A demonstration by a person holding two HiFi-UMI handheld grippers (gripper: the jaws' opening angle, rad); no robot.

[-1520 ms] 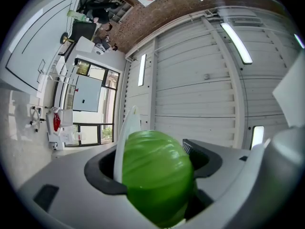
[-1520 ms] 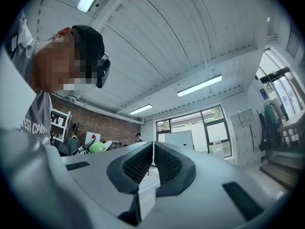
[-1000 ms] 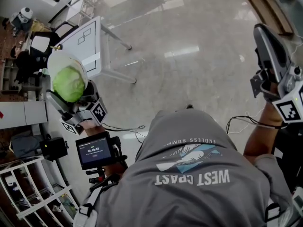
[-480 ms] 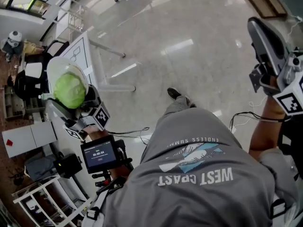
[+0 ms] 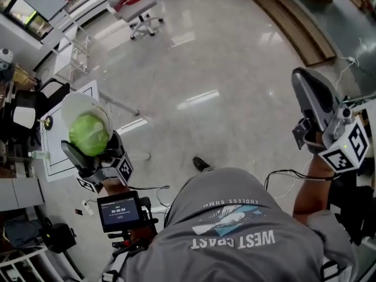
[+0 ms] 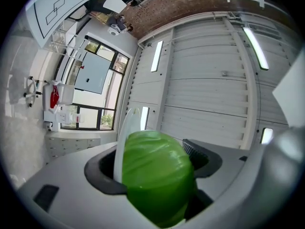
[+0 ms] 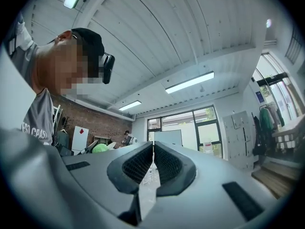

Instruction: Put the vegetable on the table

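Since a second ago the head view has swung. The white desk (image 5: 54, 162) with black line markings, then up beside the left tongs (image 5: 88, 133), now lies behind and below them. A chair (image 5: 136, 3) with something red on it has come into view at the top, and a shoe (image 5: 200, 164) shows on the floor. The left tongs stay clenched on the vegetable (image 6: 157, 175), a round, glossy green head with faint wrinkled ridges. A thin white curved piece (image 6: 125, 138) lies against one side of it. The vegetable is held aloft, overlapping the desk's edge in the head view. The right tongs (image 7: 153, 163), raised at the right, are pressed together with nothing between them.
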